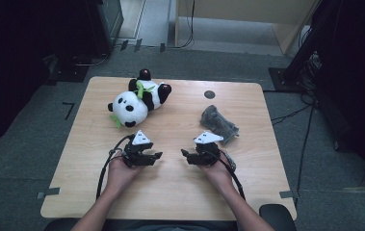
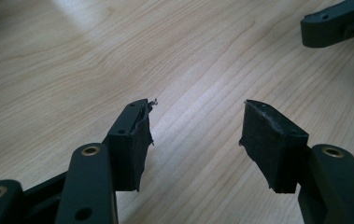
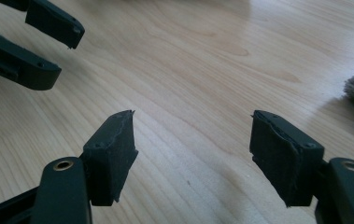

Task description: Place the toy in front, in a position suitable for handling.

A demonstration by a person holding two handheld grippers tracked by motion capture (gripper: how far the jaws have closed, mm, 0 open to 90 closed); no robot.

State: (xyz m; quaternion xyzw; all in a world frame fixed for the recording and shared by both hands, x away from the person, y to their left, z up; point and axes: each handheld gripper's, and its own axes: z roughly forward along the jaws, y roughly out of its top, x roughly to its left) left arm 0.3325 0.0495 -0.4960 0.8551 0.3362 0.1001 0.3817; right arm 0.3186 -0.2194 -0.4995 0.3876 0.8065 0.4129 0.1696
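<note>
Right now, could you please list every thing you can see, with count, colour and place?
panda plush toy: one, black and white with green bits, far left part of table
grey cloth: one, grey, fluffy, right part of table, just beyond the right gripper
table: one, light wood
left gripper: one, black, near middle, jaws apart, nothing between
right gripper: one, black, near middle, facing the left one, jaws apart, nothing between

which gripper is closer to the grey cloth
Right. The right gripper sits just below the grey cloth in the high view, jaws open and empty. The left gripper is farther off toward the table's left, below the panda, also open.
</note>
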